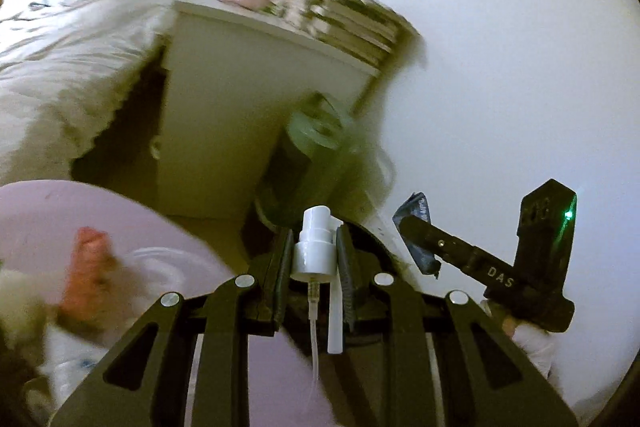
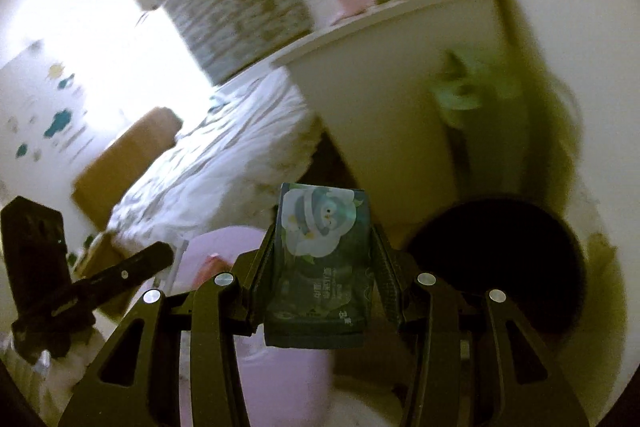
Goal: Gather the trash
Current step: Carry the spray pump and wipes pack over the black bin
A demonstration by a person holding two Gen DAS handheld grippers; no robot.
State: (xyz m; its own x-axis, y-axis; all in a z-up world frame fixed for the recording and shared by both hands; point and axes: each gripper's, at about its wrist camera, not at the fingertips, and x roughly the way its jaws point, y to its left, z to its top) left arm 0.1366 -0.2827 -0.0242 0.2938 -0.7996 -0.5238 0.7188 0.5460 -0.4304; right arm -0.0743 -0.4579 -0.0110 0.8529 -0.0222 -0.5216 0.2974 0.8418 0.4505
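white pump head inside left gripper

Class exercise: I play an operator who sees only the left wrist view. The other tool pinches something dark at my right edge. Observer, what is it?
Observer: A dark green packet printed with a white flower, clamped in the right tool.
Operator: Anything near it that my view misses?
Observer: Yes, a round black opening, perhaps a bin, sits just right of that tool.
Operator: And further left in that view?
Observer: A brown cardboard box lies at the bed's far side, with coloured stickers on the wall beyond.
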